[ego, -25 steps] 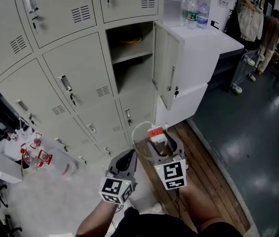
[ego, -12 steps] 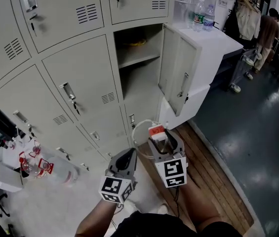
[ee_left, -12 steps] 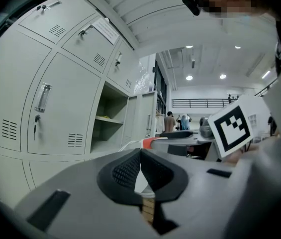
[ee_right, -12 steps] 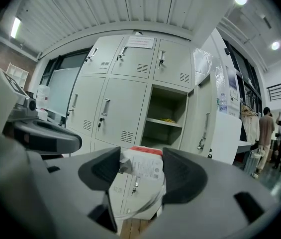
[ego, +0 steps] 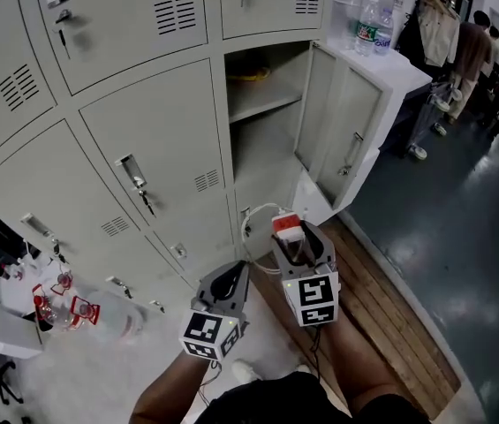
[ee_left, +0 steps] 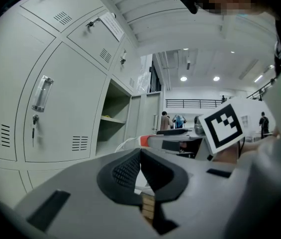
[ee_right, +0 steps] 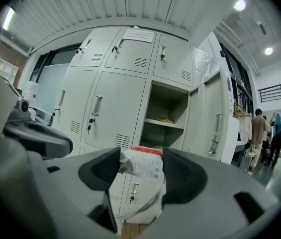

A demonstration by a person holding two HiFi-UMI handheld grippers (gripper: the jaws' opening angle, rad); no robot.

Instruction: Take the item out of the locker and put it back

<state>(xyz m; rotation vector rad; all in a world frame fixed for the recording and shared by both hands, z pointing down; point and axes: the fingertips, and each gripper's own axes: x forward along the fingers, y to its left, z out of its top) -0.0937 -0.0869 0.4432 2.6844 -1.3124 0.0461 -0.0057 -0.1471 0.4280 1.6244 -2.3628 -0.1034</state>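
Lockers [ego: 143, 131] of pale grey metal fill the left of the head view, and one of them stands open, its door [ego: 346, 126] swung out to the right. Inside it a shelf [ego: 262, 104] splits the space; a yellow thing [ego: 251, 75] lies on the shelf at the back, and the part below looks bare. The item [ego: 286, 228], a white block with a red end, is outside the locker, clamped between the jaws of the right gripper [ego: 298, 241], which is held low in front of the open compartment, over the wood floor strip [ego: 381, 325]. A white cord [ego: 253, 228] loops out from the item toward the lockers. In the right gripper view the item [ee_right: 142, 166] sits squarely between the two dark pads, print facing the camera. The left gripper [ego: 231, 281] hangs just beside the right one, a little lower; its own view shows the jaws [ee_left: 141, 171] pressed together with nothing in them. Two bottles [ego: 373, 25] stand on a white cabinet [ego: 399, 69] behind the door, and people [ego: 474, 47] stand farther back on the dark floor.
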